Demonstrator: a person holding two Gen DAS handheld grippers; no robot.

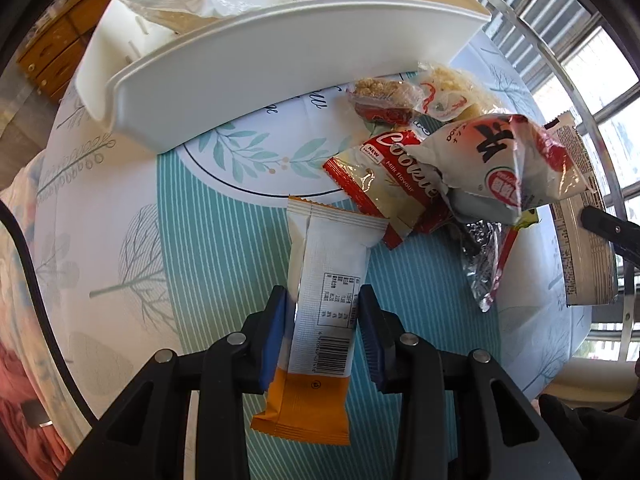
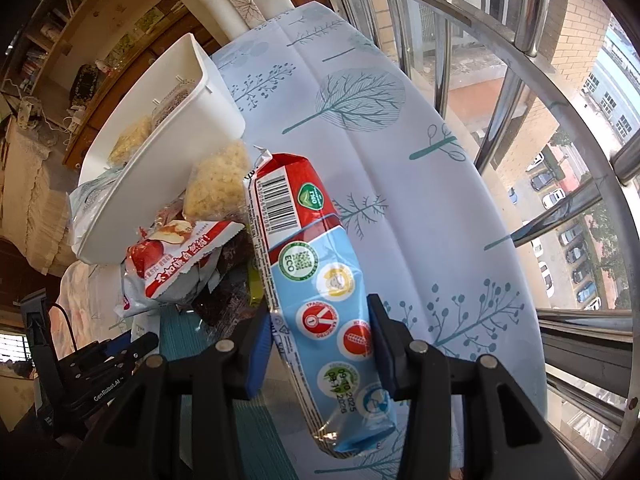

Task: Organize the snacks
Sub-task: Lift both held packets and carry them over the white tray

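Observation:
My left gripper (image 1: 323,296) is shut on a white and orange snack bar (image 1: 320,304), held lengthwise above the tablecloth. My right gripper (image 2: 320,312) is shut on a long blue and red packet (image 2: 316,292). A white organizer tray (image 1: 256,56) stands at the far side and holds a few snacks; it also shows in the right wrist view (image 2: 160,184). A pile of loose snacks lies to its right: a red Cookie pack (image 1: 384,176), a white and red bag (image 1: 504,160), a rice-cake pack (image 2: 218,182) and an apple-print bag (image 2: 176,260).
The round table (image 2: 380,128) has a tree-print cloth and a striped teal mat (image 1: 192,248). A metal window railing (image 2: 520,40) runs close along the table's right edge. Wooden furniture (image 1: 48,56) stands behind the tray. The left gripper's body (image 2: 100,364) shows at lower left.

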